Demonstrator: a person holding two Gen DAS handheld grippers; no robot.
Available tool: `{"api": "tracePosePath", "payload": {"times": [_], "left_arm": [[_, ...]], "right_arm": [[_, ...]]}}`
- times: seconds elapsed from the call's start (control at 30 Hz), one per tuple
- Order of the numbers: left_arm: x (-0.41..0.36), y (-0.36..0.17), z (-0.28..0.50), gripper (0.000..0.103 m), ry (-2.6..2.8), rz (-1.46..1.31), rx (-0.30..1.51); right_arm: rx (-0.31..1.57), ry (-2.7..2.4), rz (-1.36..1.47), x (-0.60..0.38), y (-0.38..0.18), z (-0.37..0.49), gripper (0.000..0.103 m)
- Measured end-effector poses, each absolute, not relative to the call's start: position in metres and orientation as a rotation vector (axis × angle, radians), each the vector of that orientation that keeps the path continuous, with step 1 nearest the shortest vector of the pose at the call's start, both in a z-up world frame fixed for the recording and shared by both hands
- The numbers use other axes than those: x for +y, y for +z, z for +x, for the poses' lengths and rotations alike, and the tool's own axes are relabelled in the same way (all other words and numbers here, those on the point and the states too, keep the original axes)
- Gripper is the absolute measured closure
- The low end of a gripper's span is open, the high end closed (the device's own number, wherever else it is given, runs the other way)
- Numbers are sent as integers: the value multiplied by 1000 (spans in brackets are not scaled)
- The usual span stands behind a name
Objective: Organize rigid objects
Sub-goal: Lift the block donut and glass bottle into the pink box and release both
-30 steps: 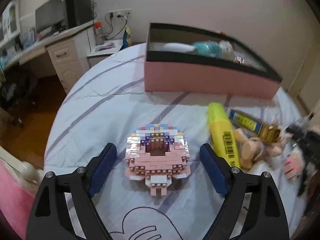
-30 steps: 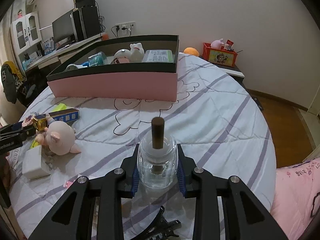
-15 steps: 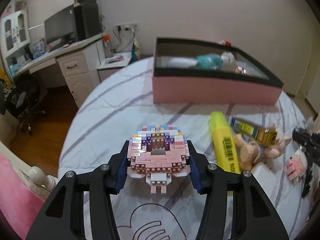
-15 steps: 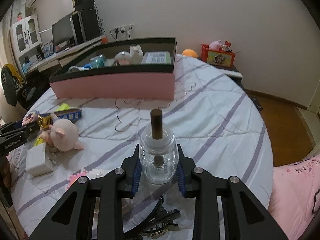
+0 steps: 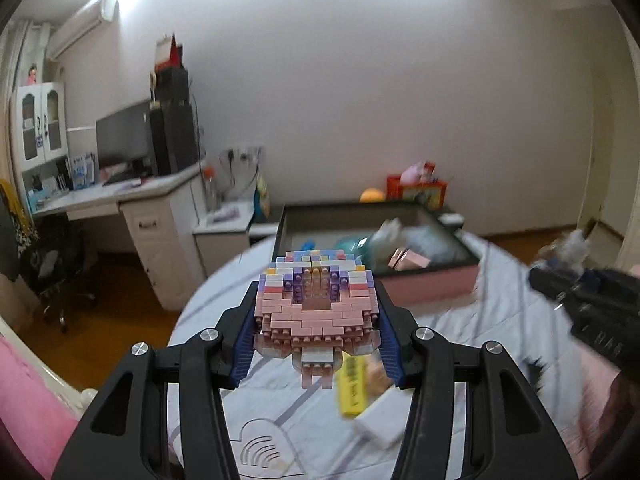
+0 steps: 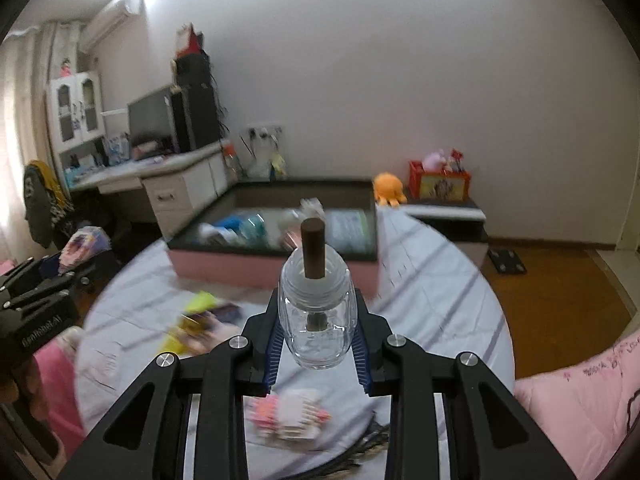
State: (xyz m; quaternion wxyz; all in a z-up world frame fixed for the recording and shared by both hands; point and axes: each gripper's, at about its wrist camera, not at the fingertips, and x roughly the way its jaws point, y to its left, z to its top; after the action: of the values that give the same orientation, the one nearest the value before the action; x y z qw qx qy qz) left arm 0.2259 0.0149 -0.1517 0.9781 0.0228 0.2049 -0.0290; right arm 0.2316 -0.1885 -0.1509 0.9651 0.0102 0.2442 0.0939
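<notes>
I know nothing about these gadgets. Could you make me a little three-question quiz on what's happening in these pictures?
1. True or false: the left gripper is shut on a pink brick model.
2. What does the right gripper hold? A) a yellow highlighter B) a clear glass jar with a brown stopper C) a plush pig
3. Fill in: ahead of both grippers, on the bed, stands an open ____ box with a black rim.

Key:
1. True.
2. B, the glass jar.
3. Pink; the pink box already holds several items.
</notes>
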Motion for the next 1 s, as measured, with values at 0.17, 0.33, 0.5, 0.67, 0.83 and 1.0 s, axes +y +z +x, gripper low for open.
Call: {"api": "tracePosePath", "payload": {"times": [0.17,0.33,0.5,0.67,0.83,1.0], "left_arm": [[2,-117,204,51,-67,41,314],[-2,-94,188,51,-79,29,256],[-3,-84,177,51,-79,27,219],[-3,-78,172,51,-76,39,200],[-5,-75,175,51,-79,42,185],[-9,-75,189,51,-81,57,185]], "right_arm": [[401,221,16,-175,-118,208,72],[325,238,3,-166,-92,189,72],[290,237,-6,-162,-82,181,72],[277,235,-10,-162,-79,178,72],[268,237,-15,-161,-76,182,72],[277,240,-25,-157,-76,193,72]]}}
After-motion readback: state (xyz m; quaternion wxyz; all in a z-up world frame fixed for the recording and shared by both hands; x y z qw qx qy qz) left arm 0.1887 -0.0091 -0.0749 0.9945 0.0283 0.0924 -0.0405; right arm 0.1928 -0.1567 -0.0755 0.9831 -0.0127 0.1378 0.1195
